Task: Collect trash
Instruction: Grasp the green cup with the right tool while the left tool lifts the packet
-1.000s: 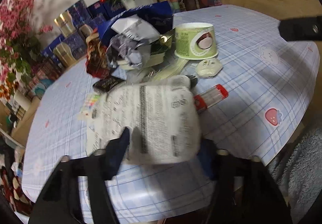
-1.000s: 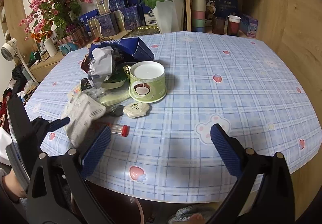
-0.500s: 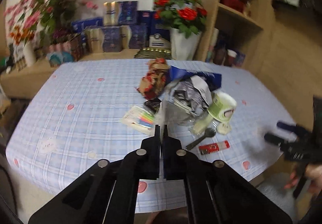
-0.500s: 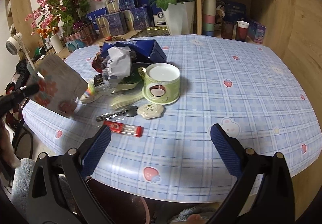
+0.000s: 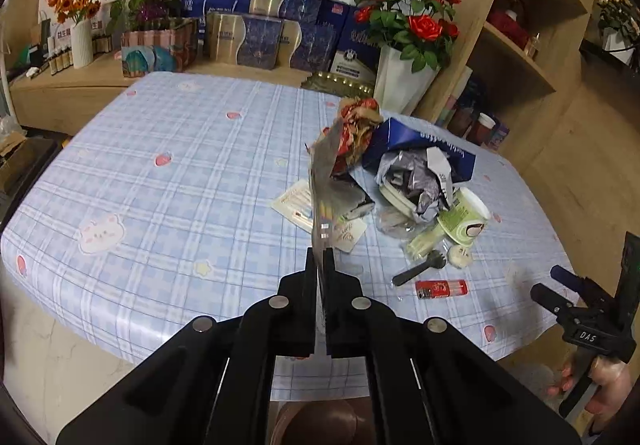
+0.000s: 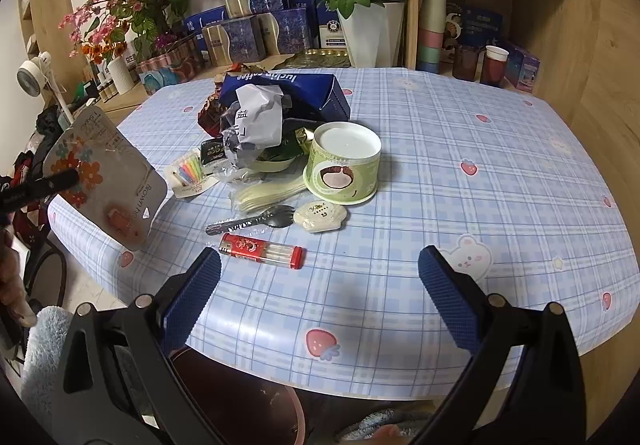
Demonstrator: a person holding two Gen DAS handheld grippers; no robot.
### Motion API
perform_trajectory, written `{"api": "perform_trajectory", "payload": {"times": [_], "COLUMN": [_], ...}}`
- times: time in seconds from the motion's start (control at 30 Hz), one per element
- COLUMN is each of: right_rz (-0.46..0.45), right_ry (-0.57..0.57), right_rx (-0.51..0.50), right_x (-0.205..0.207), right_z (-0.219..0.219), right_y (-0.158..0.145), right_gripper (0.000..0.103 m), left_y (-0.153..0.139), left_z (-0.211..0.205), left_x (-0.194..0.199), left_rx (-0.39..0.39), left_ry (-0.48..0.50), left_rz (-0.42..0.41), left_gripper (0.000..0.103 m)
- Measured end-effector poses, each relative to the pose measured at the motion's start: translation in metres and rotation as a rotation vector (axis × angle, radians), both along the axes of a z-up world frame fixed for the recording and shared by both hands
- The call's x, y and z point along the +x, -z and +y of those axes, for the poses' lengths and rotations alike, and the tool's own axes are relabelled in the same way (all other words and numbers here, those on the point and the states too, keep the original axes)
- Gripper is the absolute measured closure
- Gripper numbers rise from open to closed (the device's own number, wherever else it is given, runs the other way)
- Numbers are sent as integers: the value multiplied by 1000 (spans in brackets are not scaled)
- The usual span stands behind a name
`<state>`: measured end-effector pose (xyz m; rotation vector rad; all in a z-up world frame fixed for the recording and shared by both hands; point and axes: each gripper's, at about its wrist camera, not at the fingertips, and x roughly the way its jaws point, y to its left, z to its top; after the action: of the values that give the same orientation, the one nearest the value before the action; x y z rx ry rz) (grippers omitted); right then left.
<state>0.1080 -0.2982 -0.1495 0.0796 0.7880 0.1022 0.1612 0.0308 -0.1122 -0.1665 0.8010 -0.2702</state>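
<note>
My left gripper (image 5: 319,261) is shut on a flat plastic packet (image 5: 322,189) printed with flowers, seen edge-on and held in the air over the near table edge. The right wrist view shows the same packet (image 6: 106,181) at the left, off the table, with a black fingertip (image 6: 60,181) pinching it. My right gripper (image 6: 320,297) hangs open and empty above the front of the table; its nearest piece of trash is a red tube (image 6: 260,251). Behind that lies the trash pile: a spork (image 6: 252,221), a white sachet (image 6: 320,215), a green paper cup (image 6: 344,165), crumpled paper (image 6: 256,121) and a blue coffee bag (image 6: 288,89).
The blue plaid tablecloth (image 6: 500,149) covers a rounded table. A dark round bin rim (image 6: 240,385) shows under the front edge. Flower pots (image 6: 372,25), gift boxes (image 6: 256,29) and cups on wooden shelves (image 6: 496,65) stand behind the table. A hand (image 5: 600,385) holds the right gripper's handle.
The left gripper closed on the packet, lifted it off the table and pulled back while rolling, so the packet now stands edge-on. The right gripper hardly moved.
</note>
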Motion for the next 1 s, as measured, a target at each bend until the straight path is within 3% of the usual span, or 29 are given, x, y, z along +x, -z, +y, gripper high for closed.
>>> {"api": "perform_trajectory", "payload": {"times": [0.33,0.53,0.67,0.83,0.87,0.97,1.0], "right_rz": [-11,-58,-7,36,44,60,66], "right_ry": [-17,-50,-58,-34,-24,-12,-6], "right_rx": [-58,-62,-16,-48,-29,27,40], "right_x": [21,72,122,156,161,164,163], "right_z": [-4,-11,-14,-9,-10,-12,-14], "right_y": [7,13,30,50,53,55,56], "right_gripper": [6,6,6,6,7,27,27], "left_y": [8,0,-4,-4,-3,-3,-3], "left_z": [2,5,10,16,16,16,17], "left_x": [2,-2,-6,-10,-12,-15,-16], "left_rx": [-7,-7,-18,-41,-44,-48,-51], "left_ry": [-12,-22,-34,-34,-30,-20,-19], "left_rz": [-43,-73,-81,-66,-63,-57,-56], "left_gripper": [102,102,102,102,102,102,102]}}
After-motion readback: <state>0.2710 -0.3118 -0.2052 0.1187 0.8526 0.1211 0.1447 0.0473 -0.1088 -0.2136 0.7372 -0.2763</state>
